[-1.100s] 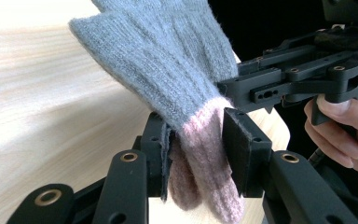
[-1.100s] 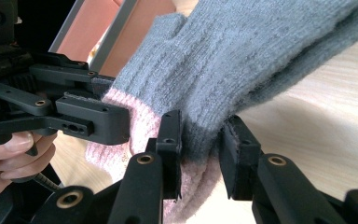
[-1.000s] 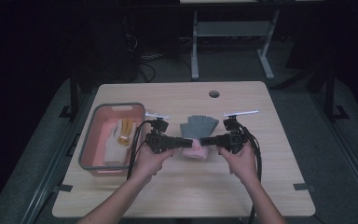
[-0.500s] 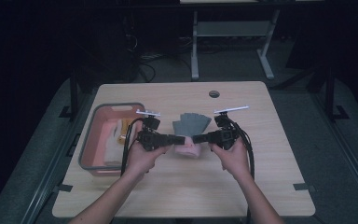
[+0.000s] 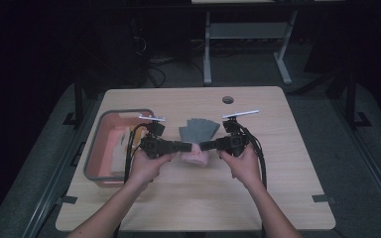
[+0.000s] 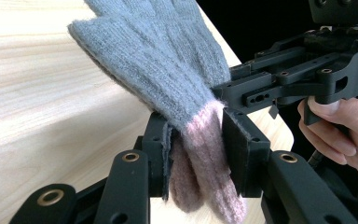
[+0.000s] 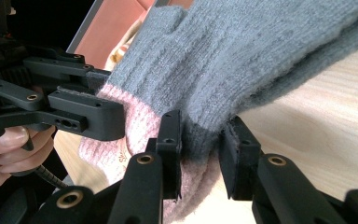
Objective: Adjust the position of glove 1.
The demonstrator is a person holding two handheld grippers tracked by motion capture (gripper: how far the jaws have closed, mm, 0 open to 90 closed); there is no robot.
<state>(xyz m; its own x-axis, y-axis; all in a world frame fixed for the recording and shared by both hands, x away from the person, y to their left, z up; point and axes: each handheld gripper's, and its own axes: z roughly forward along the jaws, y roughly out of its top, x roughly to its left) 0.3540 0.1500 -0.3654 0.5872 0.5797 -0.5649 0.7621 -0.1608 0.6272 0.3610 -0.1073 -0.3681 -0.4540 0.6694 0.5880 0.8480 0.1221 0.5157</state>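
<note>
Both hands have drifted slightly toward the desk's (image 5: 278,198) left edge since the earlier frame, carrying the glove (image 5: 198,134) along. Beside them the pink bin (image 5: 95,148) hugs that edge; open wood lies right and near. Soft, light, floppy knit, best taken at its pink cuff, where left gripper (image 6: 196,154) and right gripper (image 7: 200,144) are clamped

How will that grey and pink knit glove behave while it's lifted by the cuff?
The glove is probably floppy: its grey fingers sag past the left tongs pinching the pink cuff. It looks light and fuzzy, so it is unlikely to slip from the right tongs.
</note>
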